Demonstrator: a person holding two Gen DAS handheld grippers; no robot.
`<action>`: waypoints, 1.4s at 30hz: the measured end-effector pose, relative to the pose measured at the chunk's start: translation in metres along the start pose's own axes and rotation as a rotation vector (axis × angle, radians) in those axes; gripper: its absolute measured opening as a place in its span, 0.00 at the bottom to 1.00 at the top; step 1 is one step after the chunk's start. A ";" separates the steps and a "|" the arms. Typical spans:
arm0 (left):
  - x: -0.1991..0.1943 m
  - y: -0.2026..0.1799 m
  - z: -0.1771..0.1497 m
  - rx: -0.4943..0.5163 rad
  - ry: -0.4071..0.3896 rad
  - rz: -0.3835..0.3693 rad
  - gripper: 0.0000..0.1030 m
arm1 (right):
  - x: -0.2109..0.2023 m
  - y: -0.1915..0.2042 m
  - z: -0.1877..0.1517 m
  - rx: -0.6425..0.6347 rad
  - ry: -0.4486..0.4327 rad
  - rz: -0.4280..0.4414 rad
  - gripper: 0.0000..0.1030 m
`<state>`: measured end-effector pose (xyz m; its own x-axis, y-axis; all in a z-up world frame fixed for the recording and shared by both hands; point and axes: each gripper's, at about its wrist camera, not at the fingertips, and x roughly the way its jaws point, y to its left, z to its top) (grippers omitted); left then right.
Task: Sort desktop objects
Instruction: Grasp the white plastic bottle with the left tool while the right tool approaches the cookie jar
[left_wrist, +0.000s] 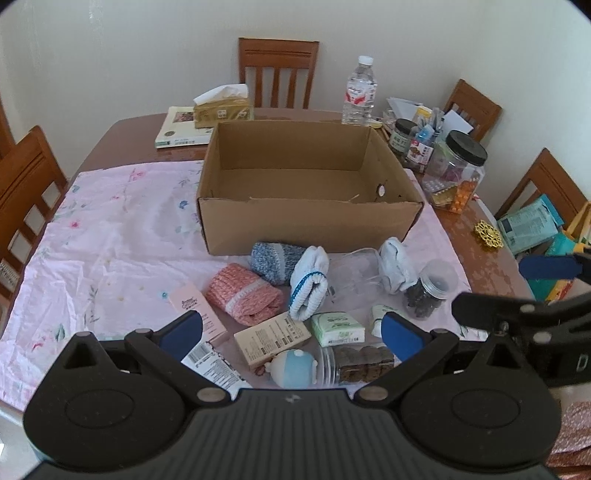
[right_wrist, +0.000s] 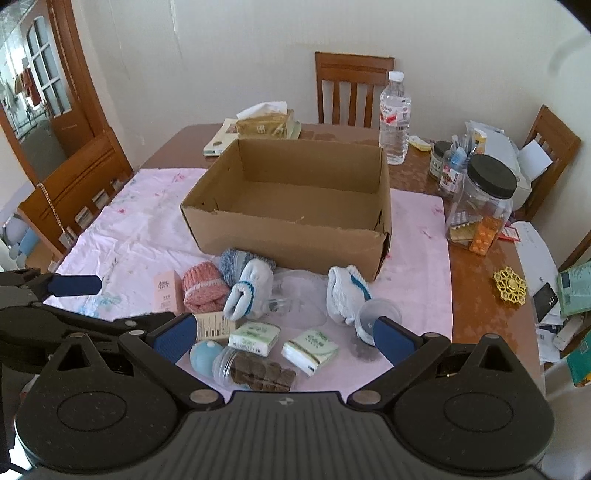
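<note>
Both grippers hang above the near edge of the table with their jaws spread wide and nothing between them: my left gripper (left_wrist: 291, 334) and my right gripper (right_wrist: 284, 338). I have not picked anything up yet, and the cardboard box (left_wrist: 306, 206) looks empty, so I judge the sorting is at its start.

What matters for my next reach is how the pile lies relative to each tool. All the loose things sit in a band on the pink cloth (left_wrist: 110, 236) between the grippers and the box's near wall, so every carry goes forward and away from me.

In the left wrist view the beige carton (left_wrist: 271, 338) lies almost centred between the blue pads, its long axis slanting up to the right, and the blue round toy (left_wrist: 291, 369) is just below it. The pink knitted roll (left_wrist: 243, 295) lies a little further ahead.

In the right wrist view two green tissue packs (right_wrist: 255, 336) lie ahead of the jaws, and the clear tube of brown discs (right_wrist: 258, 371) lies crosswise just below them. The small clear jar (right_wrist: 373, 317) touches the line of the right pad.

I judge the carton belongs to the left gripper, the tissue packs to the right.
</note>
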<state>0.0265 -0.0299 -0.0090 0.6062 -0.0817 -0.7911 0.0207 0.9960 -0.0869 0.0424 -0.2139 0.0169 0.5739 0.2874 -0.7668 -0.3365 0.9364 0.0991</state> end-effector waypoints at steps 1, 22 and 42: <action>0.002 0.001 -0.001 0.015 0.001 -0.002 0.99 | 0.001 0.000 0.000 0.000 -0.004 0.002 1.00; 0.043 0.050 -0.040 0.389 0.054 -0.108 0.99 | 0.045 0.042 -0.032 -0.061 0.041 -0.086 1.00; 0.082 0.076 -0.062 0.614 0.090 -0.265 0.99 | 0.067 0.055 -0.070 0.099 0.118 -0.160 1.00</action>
<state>0.0284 0.0371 -0.1181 0.4501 -0.3022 -0.8403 0.6242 0.7794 0.0540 0.0101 -0.1576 -0.0729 0.5208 0.1133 -0.8461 -0.1701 0.9851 0.0272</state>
